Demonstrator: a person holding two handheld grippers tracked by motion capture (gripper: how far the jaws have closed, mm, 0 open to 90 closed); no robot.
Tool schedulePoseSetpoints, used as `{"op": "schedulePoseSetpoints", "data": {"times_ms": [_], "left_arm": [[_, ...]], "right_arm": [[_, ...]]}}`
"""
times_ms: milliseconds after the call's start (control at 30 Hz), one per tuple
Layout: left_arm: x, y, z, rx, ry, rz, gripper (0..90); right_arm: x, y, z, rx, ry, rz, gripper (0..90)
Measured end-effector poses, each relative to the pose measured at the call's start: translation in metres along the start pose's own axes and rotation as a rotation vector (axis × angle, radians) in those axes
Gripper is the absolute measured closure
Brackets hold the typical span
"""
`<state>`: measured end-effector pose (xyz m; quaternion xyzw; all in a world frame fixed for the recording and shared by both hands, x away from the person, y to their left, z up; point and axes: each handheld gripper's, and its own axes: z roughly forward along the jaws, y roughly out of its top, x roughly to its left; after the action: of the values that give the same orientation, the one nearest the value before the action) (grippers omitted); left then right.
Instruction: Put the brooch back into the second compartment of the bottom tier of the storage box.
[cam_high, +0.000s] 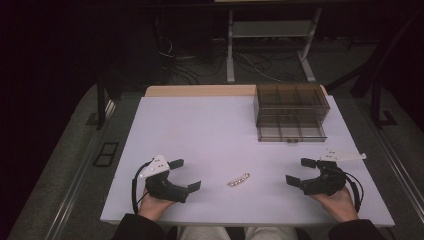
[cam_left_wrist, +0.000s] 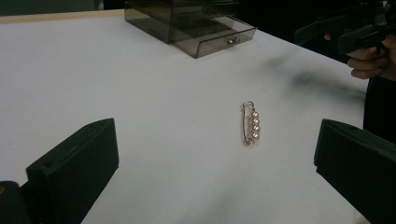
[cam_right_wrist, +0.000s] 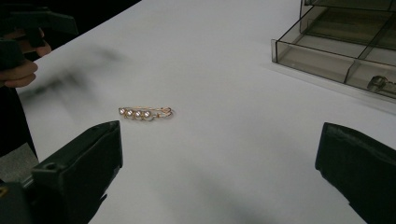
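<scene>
A small gold pin set with a row of pearls (cam_high: 239, 179) lies flat on the white table (cam_high: 210, 130), near the front edge between the two hands. In the left gripper view the pearl pin (cam_left_wrist: 251, 124) lies a short way ahead of the jaws, and in the right gripper view the pearl pin (cam_right_wrist: 144, 113) lies ahead and to the left. My left gripper (cam_high: 185, 175) rests at the front left, open and holding nothing, pointing toward the pin. My right gripper (cam_high: 301, 171) rests at the front right, also open and empty, pointing left.
A smoky clear plastic drawer box (cam_high: 290, 111) stands at the back right of the table, its lower drawer (cam_left_wrist: 224, 39) pulled out a little, with a small knob. Beyond the table's far edge are desk legs and cables on a dark floor.
</scene>
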<state>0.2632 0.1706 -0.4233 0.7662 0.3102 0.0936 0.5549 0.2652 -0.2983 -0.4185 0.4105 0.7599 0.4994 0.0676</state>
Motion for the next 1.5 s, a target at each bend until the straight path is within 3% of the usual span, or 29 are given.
{"op": "schedulePoseSetpoints", "data": {"times_ms": [733, 1067, 1500], "left_arm": [[-0.001, -0.001, -0.001, 0.014, 0.0, 0.004, 0.0], [-0.005, 0.001, 0.0, 0.058, -0.003, 0.014, 0.0], [-0.012, 0.012, 0.004, 0.131, -0.031, 0.06, 0.0]], "right_arm": [[0.001, 0.0, -0.001, 0.012, 0.006, 0.006, 0.4], [0.001, 0.0, -0.001, 0.02, 0.006, 0.001, 0.4], [0.001, 0.0, -0.002, 0.026, 0.006, -0.006, 0.5]]}}
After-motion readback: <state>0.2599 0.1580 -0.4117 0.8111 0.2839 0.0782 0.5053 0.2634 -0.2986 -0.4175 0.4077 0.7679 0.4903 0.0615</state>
